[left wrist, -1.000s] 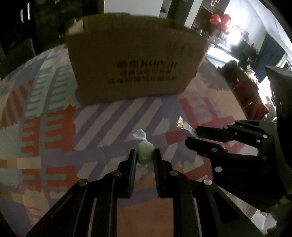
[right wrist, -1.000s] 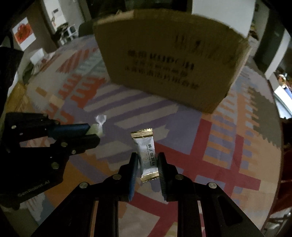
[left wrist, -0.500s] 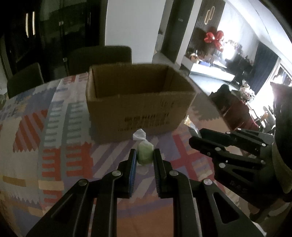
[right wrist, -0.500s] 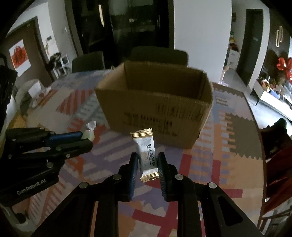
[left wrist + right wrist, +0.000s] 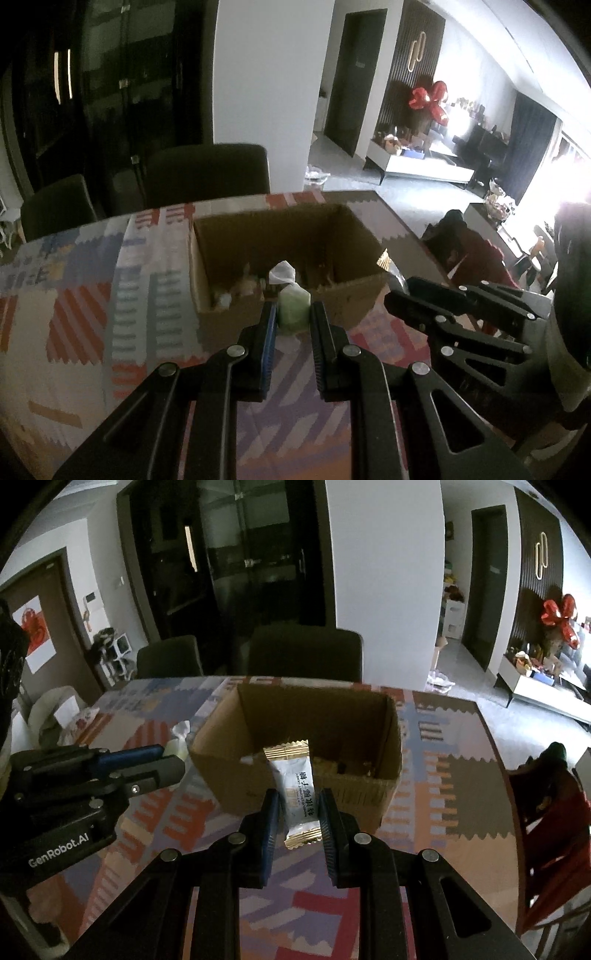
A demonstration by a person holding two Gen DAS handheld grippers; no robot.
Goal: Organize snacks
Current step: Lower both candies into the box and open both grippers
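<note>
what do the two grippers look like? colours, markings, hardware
Both are matte black, with angular fingers built from linked bars with triangular cutouts and silver round pivot screws. The left gripper and right gripper each have a blue ribbed pad on one finger, black on the other. White "GenRobot.AI" lettering marks the left body. No cables or sleeves visible.

I'm seeing a pale green candy (image 5: 293, 308) with a twisted clear wrapper top standing upright, pinched between my left jaws, hanging just before the near wall of the open cardboard box (image 5: 229, 317). A white sachet (image 5: 298, 794) with gold crimped ends is sitting upright and slightly tilted between my right jaws, over the box's near rim. Small snacks are lying inside on the box floor.
</note>
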